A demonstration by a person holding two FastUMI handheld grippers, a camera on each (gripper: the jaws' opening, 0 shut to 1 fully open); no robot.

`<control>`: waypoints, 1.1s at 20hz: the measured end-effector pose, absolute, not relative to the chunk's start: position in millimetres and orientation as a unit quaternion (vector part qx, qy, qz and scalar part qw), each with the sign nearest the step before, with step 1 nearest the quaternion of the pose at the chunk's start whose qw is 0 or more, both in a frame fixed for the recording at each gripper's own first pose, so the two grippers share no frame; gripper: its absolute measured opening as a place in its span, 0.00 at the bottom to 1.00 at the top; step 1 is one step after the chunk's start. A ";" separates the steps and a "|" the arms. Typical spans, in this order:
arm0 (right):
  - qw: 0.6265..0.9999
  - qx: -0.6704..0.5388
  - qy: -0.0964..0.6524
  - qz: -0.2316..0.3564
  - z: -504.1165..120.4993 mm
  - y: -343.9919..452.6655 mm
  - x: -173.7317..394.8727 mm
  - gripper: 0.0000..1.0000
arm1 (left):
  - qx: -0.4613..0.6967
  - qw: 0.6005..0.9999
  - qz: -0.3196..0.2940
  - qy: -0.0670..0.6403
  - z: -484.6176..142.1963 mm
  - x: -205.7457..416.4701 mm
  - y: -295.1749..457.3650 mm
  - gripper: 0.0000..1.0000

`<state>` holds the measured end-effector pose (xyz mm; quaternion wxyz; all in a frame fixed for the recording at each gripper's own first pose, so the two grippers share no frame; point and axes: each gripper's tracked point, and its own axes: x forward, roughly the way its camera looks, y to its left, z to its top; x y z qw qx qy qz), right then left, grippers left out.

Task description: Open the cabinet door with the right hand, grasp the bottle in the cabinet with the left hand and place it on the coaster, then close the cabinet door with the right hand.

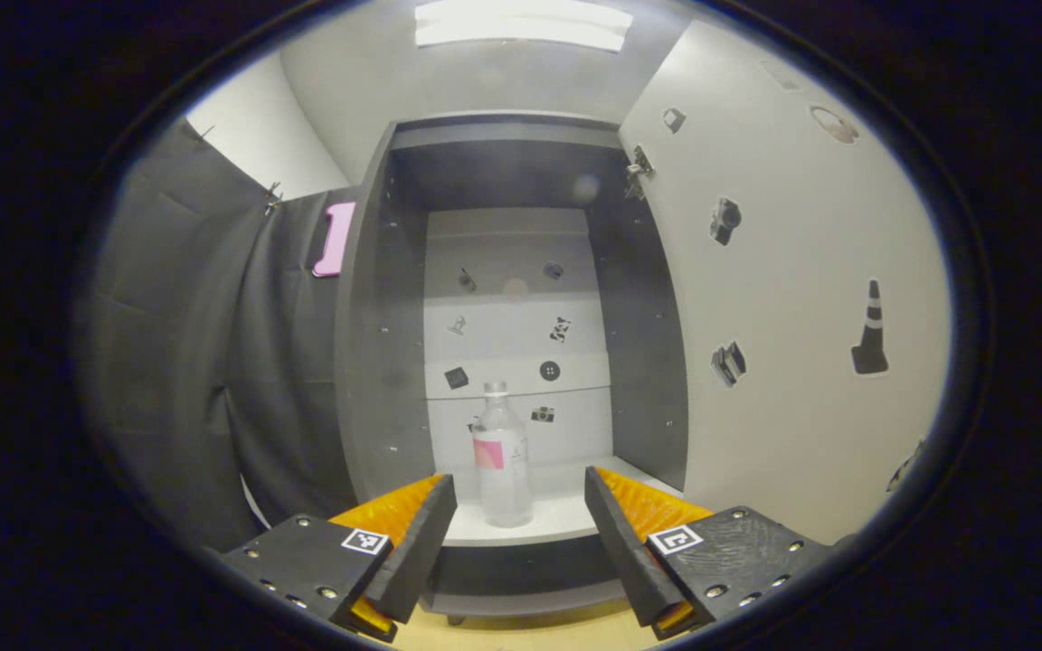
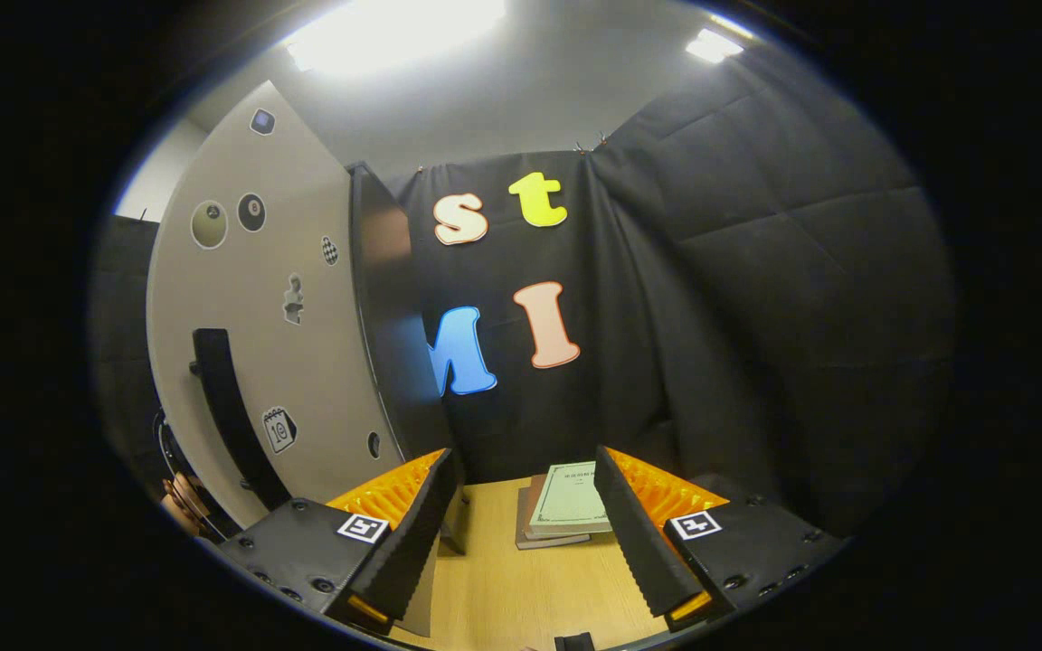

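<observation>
Facing the open cabinet (image 1: 376, 362), the left gripper (image 1: 519, 533) hovered with its two orange-backed fingers (image 1: 412, 533) spread wide and nothing between them. Ahead, framed in that gap, the clear bottle (image 1: 503, 457) with a pink-and-white label stood upright on the white bottom shelf (image 1: 566, 520), near the shelf's front edge and apart from both fingertips. Small stickers dotted the pale back panel (image 1: 507, 307) behind the bottle. The cabinet door (image 1: 792, 298) was swung fully outward on the right side of the left gripper view, its inner face pale and marked with picture stickers, among them a traffic cone (image 1: 870, 330). A hinge (image 1: 639, 170) showed at the door's upper corner.

Seen from the right gripper view, the right gripper (image 2: 530, 529) also had its fingers parted and empty, hanging above a light wooden table (image 2: 521, 588). The door's outer face (image 2: 286, 334) stood to the left of this gripper, carrying a long dark vertical handle (image 2: 227, 407); the gripper was clear of the handle. A small stack of books (image 2: 566, 506), a pale green one on top, lay on the table between the fingertips and the black cloth wall (image 2: 756, 298).
</observation>
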<state>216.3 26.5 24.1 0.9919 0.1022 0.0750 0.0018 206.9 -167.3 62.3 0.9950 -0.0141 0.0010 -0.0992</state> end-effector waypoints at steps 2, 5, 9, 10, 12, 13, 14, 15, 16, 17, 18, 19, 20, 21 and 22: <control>0.992 0.100 0.075 -0.013 22.3 24.8 221.1 0.97 | -0.024 0.993 -0.111 0.008 56.9 231.9 -170.1 0.87; 0.992 0.087 0.081 -0.035 16.4 22.9 227.6 0.97 | -0.026 0.992 -0.120 0.019 48.3 265.1 -171.1 0.89; 0.991 0.077 0.094 -0.061 4.6 20.6 233.6 0.97 | -0.019 0.992 -0.120 0.041 26.6 306.3 -170.3 0.87; 0.990 0.078 0.099 -0.067 0.9 19.8 235.6 0.97 | -0.022 0.991 -0.124 0.050 19.5 315.5 -172.6 0.87; 0.988 0.082 0.108 -0.080 -7.2 18.3 243.3 0.97 | -0.021 0.990 -0.123 0.063 7.8 333.6 -173.0 0.87; 0.986 0.085 0.112 -0.084 -10.9 18.0 245.4 0.97 | -0.021 0.991 -0.119 0.065 4.3 341.4 -170.9 0.88; 0.985 0.089 0.117 -0.089 -14.4 16.9 246.1 0.97 | -0.023 0.991 -0.117 0.066 2.1 348.3 -168.7 0.87; 0.983 0.094 0.123 -0.094 -18.6 15.8 246.7 0.97 | -0.027 0.991 -0.115 0.067 -0.1 352.5 -167.5 0.87; 0.982 0.099 0.128 -0.098 -21.4 14.8 247.3 0.97 | -0.030 0.991 -0.112 0.065 -0.2 356.2 -165.0 0.88; 0.981 0.103 0.130 -0.100 -23.5 14.9 248.6 0.98 | -0.034 0.991 -0.112 0.061 1.3 357.8 -163.1 0.87; 0.981 0.106 0.131 -0.100 -23.9 14.4 249.5 0.98 | -0.038 0.992 -0.107 0.055 5.1 356.3 -159.8 0.87; 0.981 0.106 0.131 -0.100 -24.4 14.6 250.9 0.98 | -0.043 0.992 -0.109 0.052 7.3 354.6 -157.1 0.71; 0.981 0.104 0.131 -0.100 -23.5 13.5 251.7 0.98 | -0.049 0.991 -0.113 0.048 9.1 349.7 -156.3 0.71; 0.981 0.101 0.130 -0.099 -21.5 12.8 252.4 0.98 | -0.055 0.991 -0.115 0.045 11.8 344.6 -153.6 0.71; 0.982 0.096 0.130 -0.099 -21.6 13.4 252.6 0.98 | -0.058 0.991 -0.115 0.039 16.1 338.2 -149.0 0.71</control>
